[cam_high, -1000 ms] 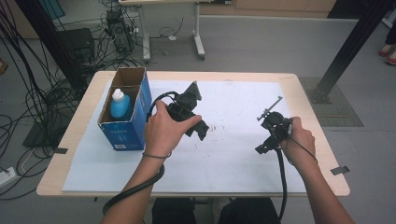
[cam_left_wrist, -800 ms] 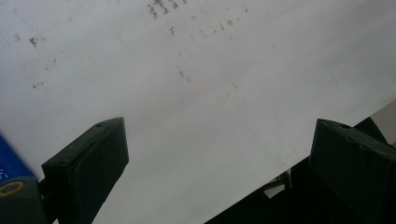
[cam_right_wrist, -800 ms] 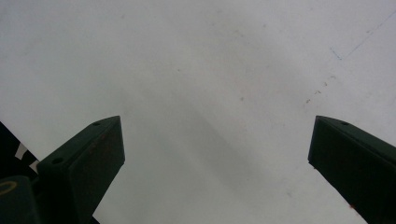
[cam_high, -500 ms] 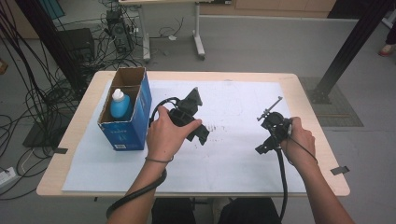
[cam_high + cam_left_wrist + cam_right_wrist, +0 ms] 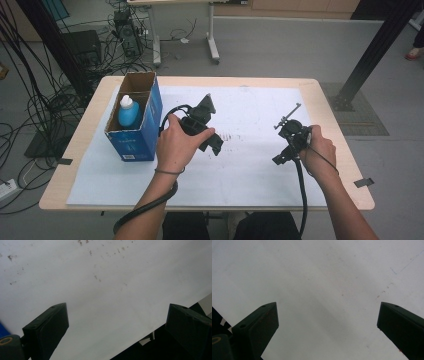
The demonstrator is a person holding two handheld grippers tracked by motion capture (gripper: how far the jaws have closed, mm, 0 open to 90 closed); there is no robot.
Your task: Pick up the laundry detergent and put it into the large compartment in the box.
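Both grippers are held over the white sheet (image 5: 250,165) with nothing between their jaws. In the left gripper view the left gripper (image 5: 117,332) has its jaws spread wide over bare, speckled paper; in the right gripper view the right gripper (image 5: 327,330) is likewise wide apart over bare paper.

The nearest thing is the bottle (image 5: 128,111), blue with a white cap, standing upright inside the open blue box (image 5: 134,142) at the table's left side. From the left gripper (image 5: 212,142) the bottle lies at about 10 o'clock, near, with the box wall between them. From the right gripper (image 5: 281,157) it lies at about 9 to 10 o'clock, well apart. The left hand (image 5: 175,145) is clearly the nearer. The bottle's long axis is vertical; the box's long axis runs from 12 to 6 o'clock, so in my judgement any reach must come from above through the open top.

Against the earlier frames: the left hand has drifted slightly toward 6 o'clock; the right gripper, bottle and box are unchanged.
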